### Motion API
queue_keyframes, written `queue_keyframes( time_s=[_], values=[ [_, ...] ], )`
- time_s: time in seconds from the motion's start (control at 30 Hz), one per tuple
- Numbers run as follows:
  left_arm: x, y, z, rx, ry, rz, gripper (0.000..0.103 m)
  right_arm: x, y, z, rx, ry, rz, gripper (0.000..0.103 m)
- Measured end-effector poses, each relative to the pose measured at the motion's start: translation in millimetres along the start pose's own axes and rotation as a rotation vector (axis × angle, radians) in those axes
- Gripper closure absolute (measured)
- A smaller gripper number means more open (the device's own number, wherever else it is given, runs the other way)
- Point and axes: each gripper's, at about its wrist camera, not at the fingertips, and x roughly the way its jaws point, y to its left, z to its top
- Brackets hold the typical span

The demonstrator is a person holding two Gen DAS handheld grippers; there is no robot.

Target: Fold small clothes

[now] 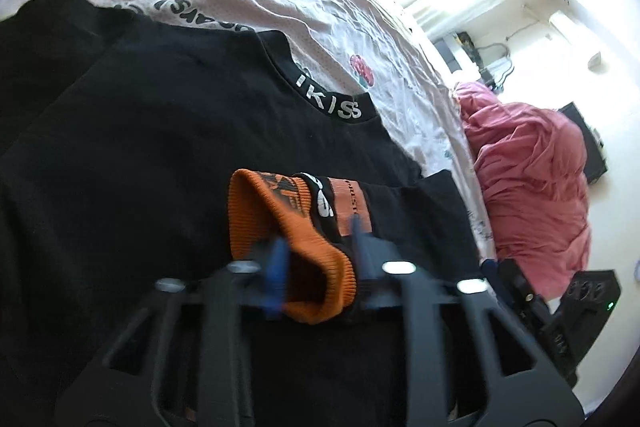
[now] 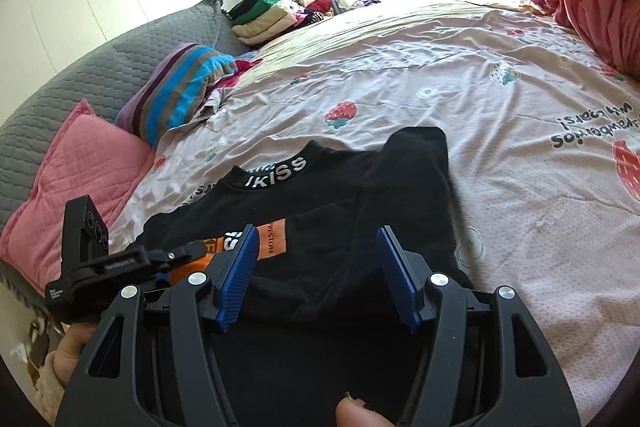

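Heads up, your left gripper (image 1: 316, 247) is pretty motion-blurred in its own view, and its blue fingers (image 1: 276, 267) smear out, but you can still see them closed in on the orange ribbed cuff (image 1: 280, 223) of the black sweatshirt (image 1: 140, 147), so it's got hold of that sleeve end. The lower part of the shirt is cut off behind the gripper bodies in both views. Your right gripper (image 2: 316, 271) sits wide open with nothing between its blue pads (image 2: 236, 275), hovering just over the folded black sleeve (image 2: 404, 187), which lies across the shirt's body. The shirt itself is spread on the pink strawberry bedsheet (image 2: 440, 75), right in front of both grippers. Collar reads "IKISS" in white; the orange patch (image 2: 272, 241) shows something ending in "RESTON", the start being hidden. The sheet's print is upside down; you can read "strawberries", the rest is hard to make out.
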Motion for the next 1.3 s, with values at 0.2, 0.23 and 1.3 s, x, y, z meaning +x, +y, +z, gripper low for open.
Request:
queue_keyframes(
  time_s=[0.2,0.23,1.3],
  values=[
    [-28,-18,3,0.092,-0.096,-0.017,0.103,-2,-7,-1,-0.005,0.011,-0.020,0.044],
    [-33,-20,4,0.101,-0.113,-0.013,0.103,-2,-9,-1,-0.006,0.011,-0.029,0.044],
    [-98,-16,6,0.158,-0.271,0.091,0.103,22,1,-2,-0.107,0.071,-0.134,0.044]
  ],
)
